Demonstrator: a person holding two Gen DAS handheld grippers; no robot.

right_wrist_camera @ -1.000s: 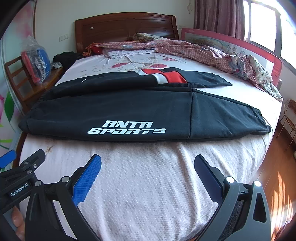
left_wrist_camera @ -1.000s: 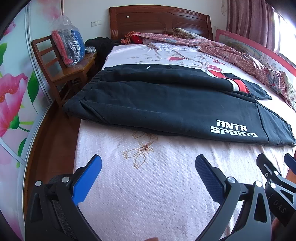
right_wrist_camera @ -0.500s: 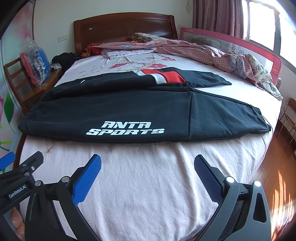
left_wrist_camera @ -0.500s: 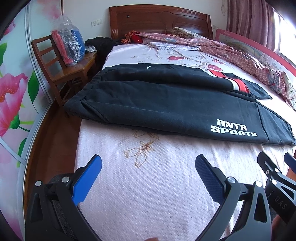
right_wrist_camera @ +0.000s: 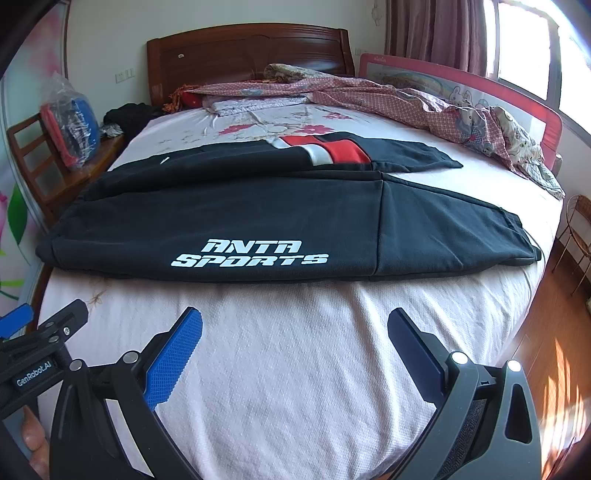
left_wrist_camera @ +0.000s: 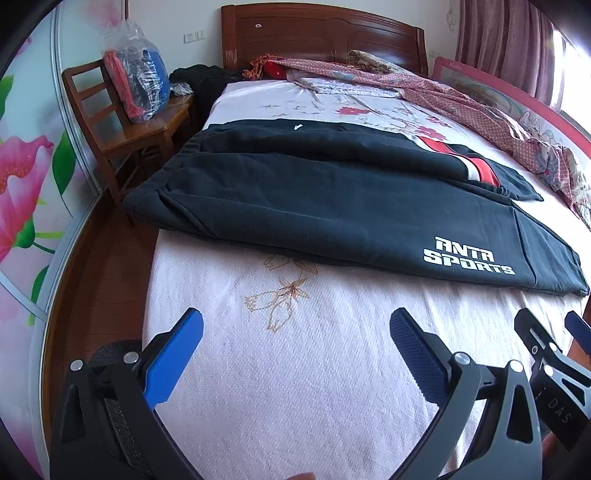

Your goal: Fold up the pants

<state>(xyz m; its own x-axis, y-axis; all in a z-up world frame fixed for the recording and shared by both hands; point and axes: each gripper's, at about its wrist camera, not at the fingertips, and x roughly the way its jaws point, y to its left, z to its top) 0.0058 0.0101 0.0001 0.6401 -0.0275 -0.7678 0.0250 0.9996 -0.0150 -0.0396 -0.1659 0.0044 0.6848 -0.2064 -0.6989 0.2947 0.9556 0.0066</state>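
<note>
Black pants (left_wrist_camera: 332,199) (right_wrist_camera: 258,218) with white "ANTA SPORTS" lettering lie spread flat across the bed, waistband at the left, leg cuffs at the right. One leg shows a red and white stripe (right_wrist_camera: 328,151). My left gripper (left_wrist_camera: 295,332) hovers open over the bare sheet in front of the waistband end. My right gripper (right_wrist_camera: 295,332) stands open over the sheet in front of the legs, nothing between its fingers. Each gripper's edge shows in the other's view.
The bed (right_wrist_camera: 295,387) has a pink-white textured sheet and a wooden headboard (left_wrist_camera: 321,33). A checked quilt (right_wrist_camera: 424,103) is bunched along the far right by a red bed rail. A wooden chair (left_wrist_camera: 122,136) with a plastic bag stands left of the bed. Wooden floor lies on both sides.
Both views have shifted only slightly; the pants lie as before and both grippers stay open.
</note>
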